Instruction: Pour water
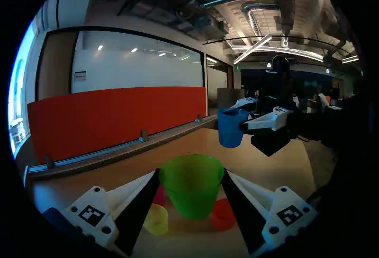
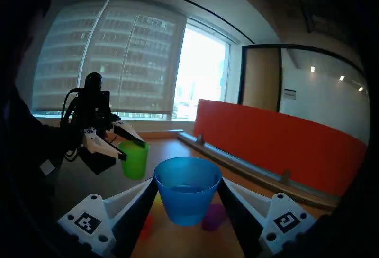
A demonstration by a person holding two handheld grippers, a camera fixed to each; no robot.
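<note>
While my left tongs [image 1: 191, 178] pinch the green cup [image 1: 192, 198] and my right tongs [image 2: 187, 183] pinch the blue cup [image 2: 188, 206], both cups hang above the counter [image 1: 289, 163], well apart. Water [image 2: 188, 188] sits in the blue one. My worry is tipping before the rims line up, which would splash the small cups [image 1: 156, 219] below.

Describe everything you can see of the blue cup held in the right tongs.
The blue cup is a translucent, plastic-looking tumbler with no handle, tapering from a wide round rim to a narrower base. It stands upright, mouth open, clamped at its sides by both fingers of the right tongs. A faint level line suggests some water inside. It appears lifted above the wooden table, touching nothing else.
</note>
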